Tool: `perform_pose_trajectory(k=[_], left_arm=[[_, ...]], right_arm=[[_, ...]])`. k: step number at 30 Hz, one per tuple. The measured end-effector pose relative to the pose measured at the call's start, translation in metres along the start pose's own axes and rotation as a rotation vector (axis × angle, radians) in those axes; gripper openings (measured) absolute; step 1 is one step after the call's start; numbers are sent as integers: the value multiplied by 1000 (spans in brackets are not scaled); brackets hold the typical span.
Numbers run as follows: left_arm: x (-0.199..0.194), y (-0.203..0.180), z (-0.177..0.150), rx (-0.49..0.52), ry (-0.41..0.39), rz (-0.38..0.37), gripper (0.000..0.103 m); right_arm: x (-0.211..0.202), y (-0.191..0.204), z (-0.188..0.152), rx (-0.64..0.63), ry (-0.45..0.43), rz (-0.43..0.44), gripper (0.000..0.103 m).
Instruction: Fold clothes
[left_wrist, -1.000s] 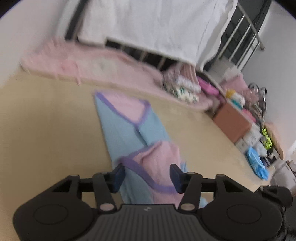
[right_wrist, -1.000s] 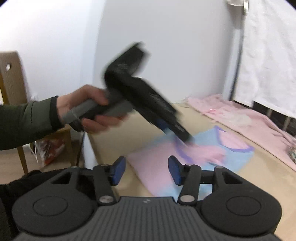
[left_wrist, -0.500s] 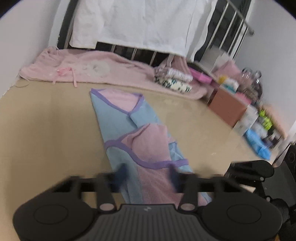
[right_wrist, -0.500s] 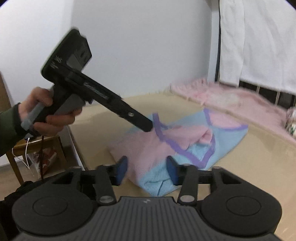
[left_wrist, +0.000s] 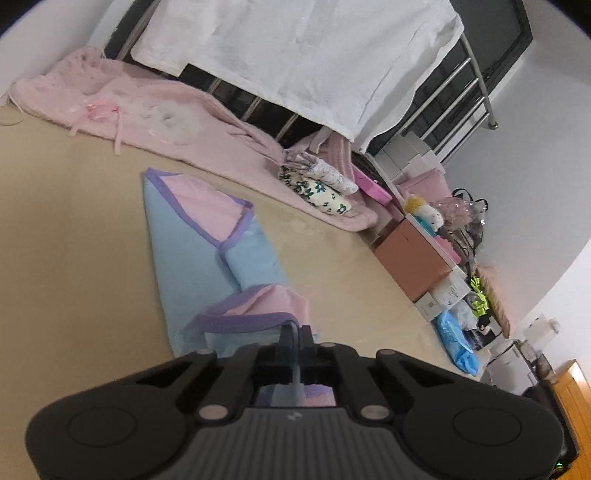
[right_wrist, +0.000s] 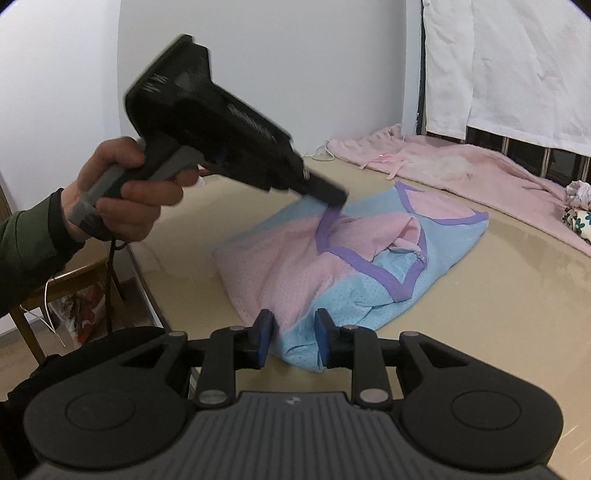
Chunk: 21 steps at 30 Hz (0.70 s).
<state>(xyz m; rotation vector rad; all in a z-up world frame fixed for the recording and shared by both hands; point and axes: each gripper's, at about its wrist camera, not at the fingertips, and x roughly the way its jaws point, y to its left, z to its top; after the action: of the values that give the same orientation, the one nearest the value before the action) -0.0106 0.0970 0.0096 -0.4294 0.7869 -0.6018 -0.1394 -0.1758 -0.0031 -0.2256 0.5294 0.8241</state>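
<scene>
Home bedroom, probably, pink blanket (left_wrist: 192, 122), white sheet (left_wrist: 295, 51) on metal rails, stacked boxes (left_wrist: 417, 258)

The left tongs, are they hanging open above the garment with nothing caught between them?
No, the left tongs are shut on the purple trim of the blue and pink garment, lifting it slightly.

Dotted mesh-knit cloth garment (right_wrist: 332, 266) between matt black plastic right gripper (right_wrist: 290, 338) fingers, smooth tan tabletop (right_wrist: 480, 314) beneath, fuzzy pink robe (right_wrist: 461, 166) beyond.
</scene>
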Motion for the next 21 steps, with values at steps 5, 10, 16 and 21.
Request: perform_pose_trajectory(k=[5,10,16,21], left_arm=[[11,16,1,-38,54,53,9],[1,16,1,-58,7,37,39],[-29,11,5,-62,-56,29,47],[-32,6,-9,-41,-20,92,46]], right_arm=[[-1,-5,1,32,-7,9,27],[-20,-17,20,113,-126,39,28],[13,4,52,31,-134,5,28],[38,17,53,-21,-68,-33,28]])
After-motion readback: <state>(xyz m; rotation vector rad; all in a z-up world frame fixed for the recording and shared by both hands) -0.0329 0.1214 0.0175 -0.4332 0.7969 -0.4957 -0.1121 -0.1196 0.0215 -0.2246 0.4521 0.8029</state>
